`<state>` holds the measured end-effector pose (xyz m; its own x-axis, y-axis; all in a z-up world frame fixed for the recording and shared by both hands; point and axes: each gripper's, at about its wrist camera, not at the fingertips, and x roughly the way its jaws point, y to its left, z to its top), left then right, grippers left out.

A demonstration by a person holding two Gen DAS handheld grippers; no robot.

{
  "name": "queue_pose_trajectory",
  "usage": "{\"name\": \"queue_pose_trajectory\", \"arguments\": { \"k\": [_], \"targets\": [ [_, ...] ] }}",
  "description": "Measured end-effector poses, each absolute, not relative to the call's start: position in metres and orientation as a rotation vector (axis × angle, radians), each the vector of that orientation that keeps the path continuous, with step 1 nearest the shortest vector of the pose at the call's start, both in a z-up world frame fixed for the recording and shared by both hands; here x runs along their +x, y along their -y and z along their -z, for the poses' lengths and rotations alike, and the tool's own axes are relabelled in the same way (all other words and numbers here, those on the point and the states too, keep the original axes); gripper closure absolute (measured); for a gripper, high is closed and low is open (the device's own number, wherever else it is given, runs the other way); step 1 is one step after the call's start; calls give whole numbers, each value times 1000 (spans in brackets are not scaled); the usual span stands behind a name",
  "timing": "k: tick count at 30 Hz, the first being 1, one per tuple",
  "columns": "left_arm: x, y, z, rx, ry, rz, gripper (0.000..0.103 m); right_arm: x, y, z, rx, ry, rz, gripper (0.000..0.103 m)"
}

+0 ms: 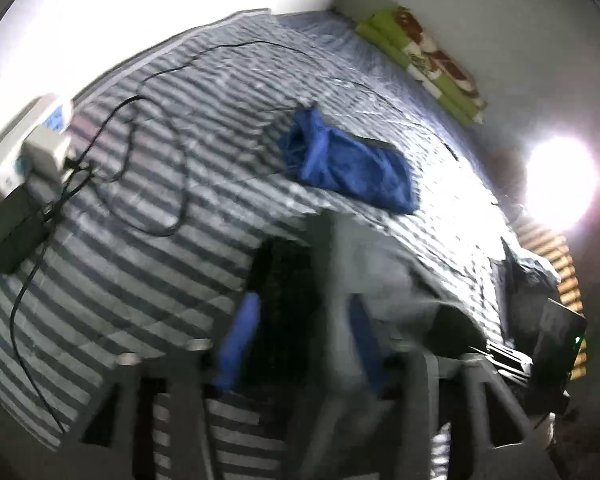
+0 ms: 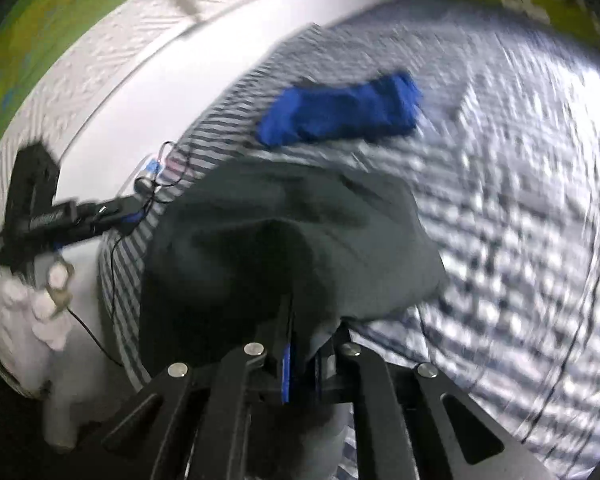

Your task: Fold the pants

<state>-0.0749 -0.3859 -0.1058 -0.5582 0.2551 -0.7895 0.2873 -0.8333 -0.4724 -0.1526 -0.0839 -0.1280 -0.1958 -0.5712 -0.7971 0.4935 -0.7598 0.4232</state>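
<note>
The grey pants (image 2: 300, 240) hang bunched over a striped bedsheet (image 2: 500, 200). My right gripper (image 2: 302, 360) is shut on their near edge, its blue pads pressed together on the cloth. In the left wrist view the grey pants (image 1: 400, 280) fill the gap between the blue-padded fingers of my left gripper (image 1: 300, 336), which is shut on a thick bunch of them. The right wrist view shows the left gripper (image 2: 134, 210) at the pants' left edge, held by a white-gloved hand (image 2: 32, 320). Both views are blurred.
A folded blue garment (image 1: 348, 164) lies further up the bed. Black cables (image 1: 156, 128) loop across the sheet to white and dark boxes (image 1: 28, 160) at the left edge. Green patterned bedding (image 1: 428, 60) lines the far wall, and a bright lamp (image 1: 560, 184) glares at right.
</note>
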Motion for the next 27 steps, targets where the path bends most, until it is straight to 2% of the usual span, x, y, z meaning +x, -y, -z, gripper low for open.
{"name": "queue_pose_trajectory", "arguments": {
  "k": [2, 3, 4, 6, 8, 10, 13, 15, 17, 18, 19, 21, 25, 27],
  "targets": [
    [-71, 389, 116, 1464, -939, 2612, 25, -161, 73, 135, 1412, 189, 1974, 90],
    [-71, 388, 121, 1481, -950, 2620, 22, -162, 68, 135, 1414, 219, 1967, 81],
    [-73, 388, 129, 1505, -955, 2632, 17, -161, 64, 134, 1412, 242, 1967, 66],
    [-74, 384, 148, 1568, -917, 2623, 16, -155, 50, 133, 1380, 311, 1955, 54],
    [-75, 380, 168, 1641, -953, 2575, 16, -137, 42, 136, 1379, 330, 1911, 52],
    [-72, 374, 185, 1697, -1075, 2556, 15, -122, 38, 143, 1403, 318, 1872, 51],
    [-67, 362, 186, 1640, -974, 2602, 14, -99, 42, 158, 1419, 272, 1817, 48],
    [-68, 355, 187, 1652, -912, 2593, 26, -93, 53, 168, 1427, 235, 1820, 47],
    [-69, 351, 180, 1674, -886, 2599, 58, -95, 62, 174, 1432, 281, 1808, 52],
    [-69, 350, 173, 1669, -881, 2605, 65, -97, 64, 176, 1443, 312, 1794, 73],
    [-69, 349, 165, 1667, -885, 2607, 77, -100, 68, 176, 1460, 350, 1760, 87],
    [-68, 350, 149, 1694, -924, 2596, 83, -104, 70, 170, 1479, 468, 1646, 92],
    [-60, 348, 113, 1707, -914, 2623, 90, -99, 58, 142, 1428, 707, 1475, 93],
    [-57, 351, 108, 1725, -824, 2599, 86, -91, 56, 127, 1398, 616, 1530, 90]
  ]
}}
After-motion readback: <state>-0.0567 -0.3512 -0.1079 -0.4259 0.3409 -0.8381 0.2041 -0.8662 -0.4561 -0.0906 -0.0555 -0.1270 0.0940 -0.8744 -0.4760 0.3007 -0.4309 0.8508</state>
